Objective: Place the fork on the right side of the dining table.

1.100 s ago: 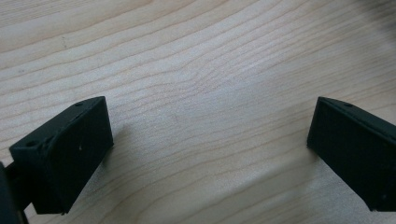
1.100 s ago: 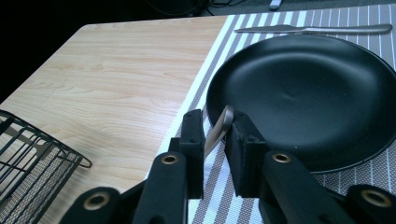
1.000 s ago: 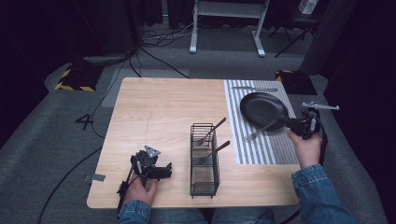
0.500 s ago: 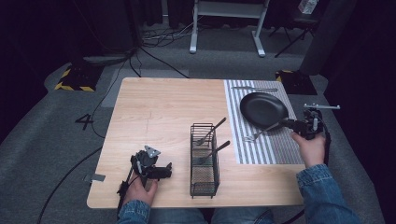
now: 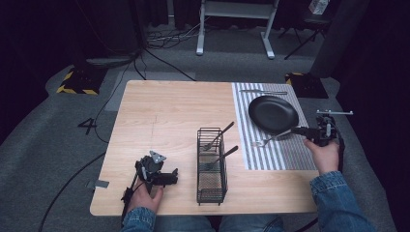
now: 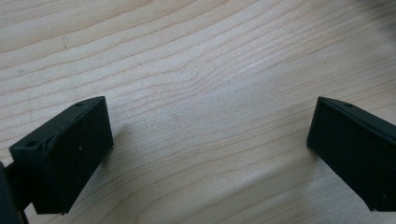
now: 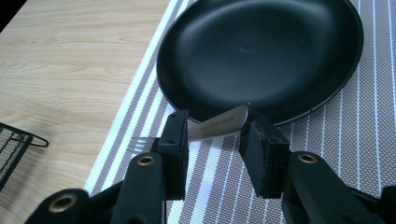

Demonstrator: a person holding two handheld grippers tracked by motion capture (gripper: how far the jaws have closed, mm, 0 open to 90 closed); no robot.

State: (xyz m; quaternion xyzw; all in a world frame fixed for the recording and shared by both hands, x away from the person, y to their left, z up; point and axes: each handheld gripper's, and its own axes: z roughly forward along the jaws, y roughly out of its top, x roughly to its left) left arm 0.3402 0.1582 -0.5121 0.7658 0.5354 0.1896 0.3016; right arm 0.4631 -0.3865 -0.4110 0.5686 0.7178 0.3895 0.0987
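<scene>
Two utensils already stand in the wire caddy at the middle of the worktop; a fork is laid on the striped placemat, just beside the near rim of the black pan, and a further utensil is seen beyond the pan. Setting the fork down is judged nearly done, with the release under way. The fingers of the right gripper have just been opening; the fork handle is seen between them, lying aslant, and the grip appears slackened rather than pressed. The right hand is held low at the placemat's right edge, gripper roughly level and pointed towards the pan. The left gripper is rested on the worktop at the near left corner, its fingers spread wide over bare wood, nothing held
</scene>
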